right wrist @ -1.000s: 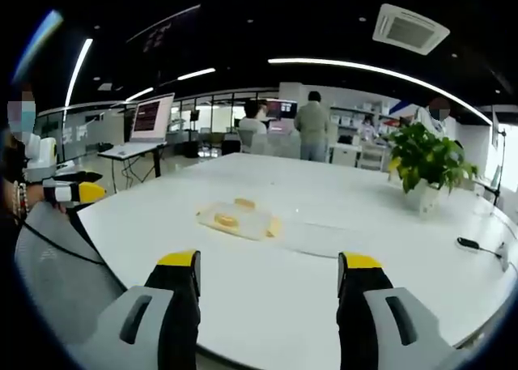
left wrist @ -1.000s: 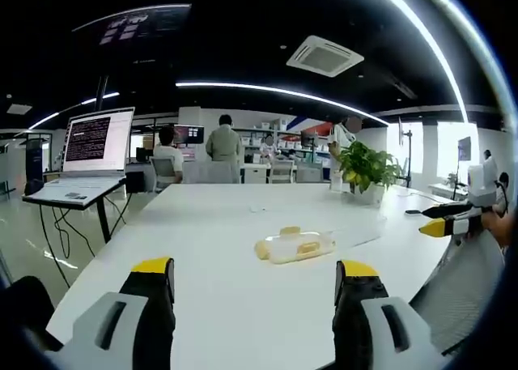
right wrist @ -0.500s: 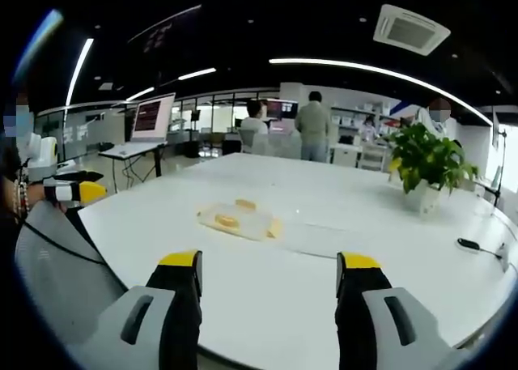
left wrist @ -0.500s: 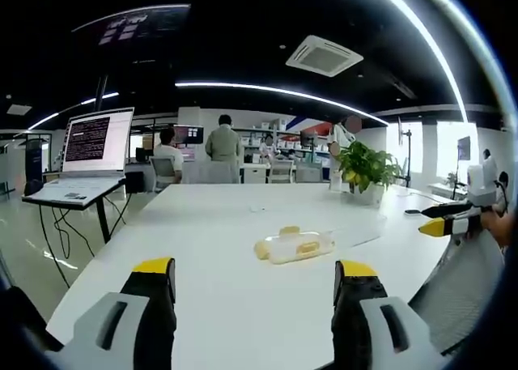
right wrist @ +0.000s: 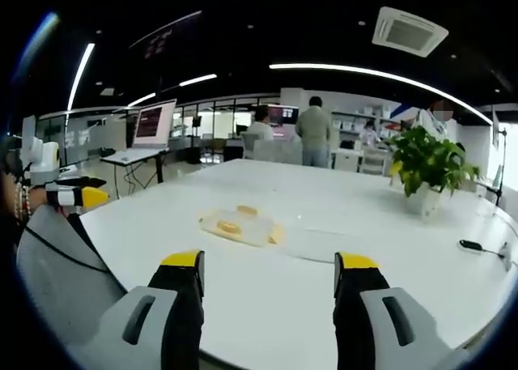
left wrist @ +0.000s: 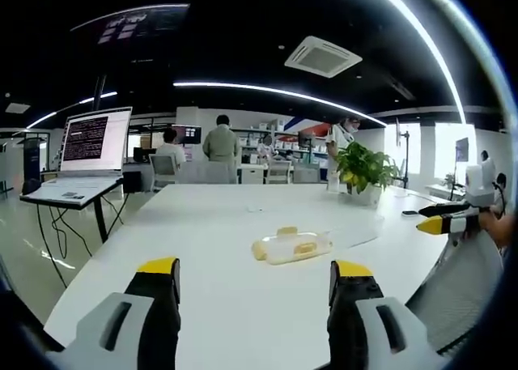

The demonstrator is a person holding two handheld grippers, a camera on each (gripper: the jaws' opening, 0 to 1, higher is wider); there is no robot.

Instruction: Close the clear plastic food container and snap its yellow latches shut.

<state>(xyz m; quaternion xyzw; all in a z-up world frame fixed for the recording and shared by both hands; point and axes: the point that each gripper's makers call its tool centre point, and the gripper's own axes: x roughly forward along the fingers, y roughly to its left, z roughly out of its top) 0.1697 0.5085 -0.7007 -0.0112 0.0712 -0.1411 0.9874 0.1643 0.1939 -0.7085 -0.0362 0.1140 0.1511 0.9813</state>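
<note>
Holding both my grippers, left [left wrist: 251, 277] and right [right wrist: 269, 269], wide apart, empty; barely shifted; container [left wrist: 290, 246] untouched, well ahead, approach pending.

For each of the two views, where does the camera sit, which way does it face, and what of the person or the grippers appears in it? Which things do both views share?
Left gripper view: rides on the left gripper, facing across the round white table toward the clear plastic food container with yellow latches; right gripper enters at right.
Right gripper view: rides on the right gripper, facing the container from the other side; left gripper enters at left.
Shared: container, table, green potted plant, open laptop.
</note>
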